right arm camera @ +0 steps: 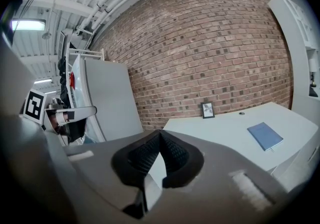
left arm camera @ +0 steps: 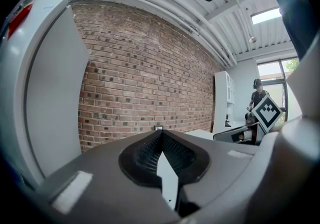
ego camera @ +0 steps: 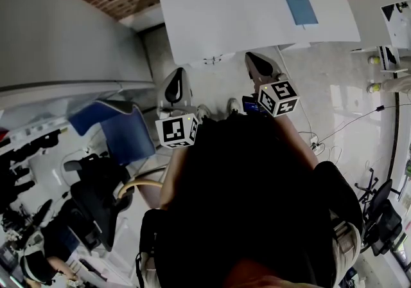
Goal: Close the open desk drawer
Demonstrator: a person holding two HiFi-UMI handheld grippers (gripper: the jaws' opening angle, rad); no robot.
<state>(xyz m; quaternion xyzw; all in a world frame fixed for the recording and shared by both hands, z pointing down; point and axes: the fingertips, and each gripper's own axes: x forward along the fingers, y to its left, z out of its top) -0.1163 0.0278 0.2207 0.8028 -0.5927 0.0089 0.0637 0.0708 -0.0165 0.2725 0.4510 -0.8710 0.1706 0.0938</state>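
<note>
A white desk (ego camera: 257,4) stands ahead of me in the head view, with a blue notebook (ego camera: 300,8) on it. The notebook (right arm camera: 265,135) and the desk (right arm camera: 225,128) also show in the right gripper view. I cannot make out a drawer in any view. My left gripper (ego camera: 179,73) is held in front of the desk's left front corner, and my right gripper (ego camera: 252,56) is at its front edge. Both are shut with nothing between the pads, as the left gripper (left arm camera: 159,130) and right gripper (right arm camera: 160,132) show in their own views.
A brick wall (right arm camera: 210,43) runs behind the desk, with a small picture frame (right arm camera: 207,110) on the desk against it. A grey partition (ego camera: 58,42) stands at the left, with a blue chair (ego camera: 122,129) and a black office chair (ego camera: 96,197) below it. Cables (ego camera: 347,126) cross the floor at the right.
</note>
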